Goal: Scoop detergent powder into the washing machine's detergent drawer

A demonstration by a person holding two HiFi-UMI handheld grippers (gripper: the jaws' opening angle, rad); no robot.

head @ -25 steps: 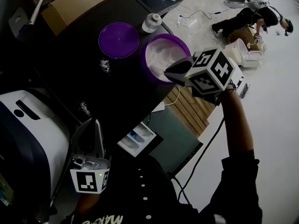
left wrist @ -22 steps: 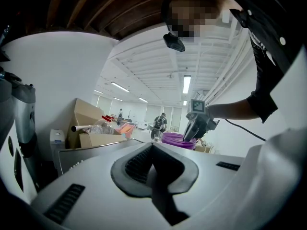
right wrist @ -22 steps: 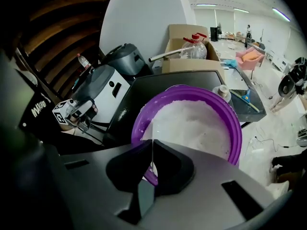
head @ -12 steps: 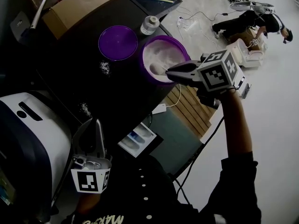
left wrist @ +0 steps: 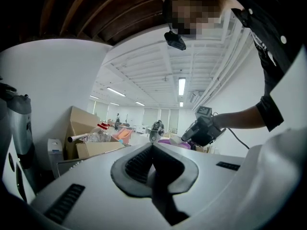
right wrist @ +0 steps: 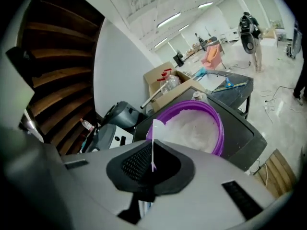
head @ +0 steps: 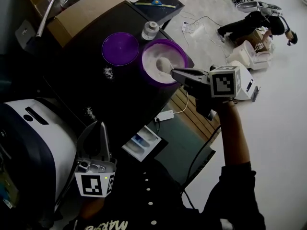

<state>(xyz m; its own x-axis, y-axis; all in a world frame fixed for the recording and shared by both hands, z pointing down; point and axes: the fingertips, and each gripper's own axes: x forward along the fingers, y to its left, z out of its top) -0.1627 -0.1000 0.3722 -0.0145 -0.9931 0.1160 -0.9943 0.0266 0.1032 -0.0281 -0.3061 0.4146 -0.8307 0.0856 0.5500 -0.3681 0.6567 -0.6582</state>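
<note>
A purple tub (head: 180,50) of white detergent powder stands on the black top, with its purple lid (head: 120,48) lying beside it. My right gripper (head: 178,74) is shut on the thin handle of a white scoop (head: 164,64), which is heaped with powder and held just over the tub's near rim. In the right gripper view the scoop (right wrist: 157,128) stands edge-on between the jaws, with the tub (right wrist: 217,120) behind it. The open detergent drawer (head: 141,143) juts out below the top. My left gripper (head: 101,133) is shut on nothing, low beside the washing machine (head: 33,143).
A white-capped bottle (head: 150,30) stands behind the tub, a cardboard box (head: 81,8) further back. Spilled powder (head: 108,72) speckles the black top. A power strip (head: 164,115) and wooden slats (head: 194,110) lie below the top's edge. A person (head: 259,18) crouches on the floor far right.
My right gripper has swung from pointing down into the tub to level, and the scoop has come up out of the powder with a heap on it. The left gripper stayed put.
</note>
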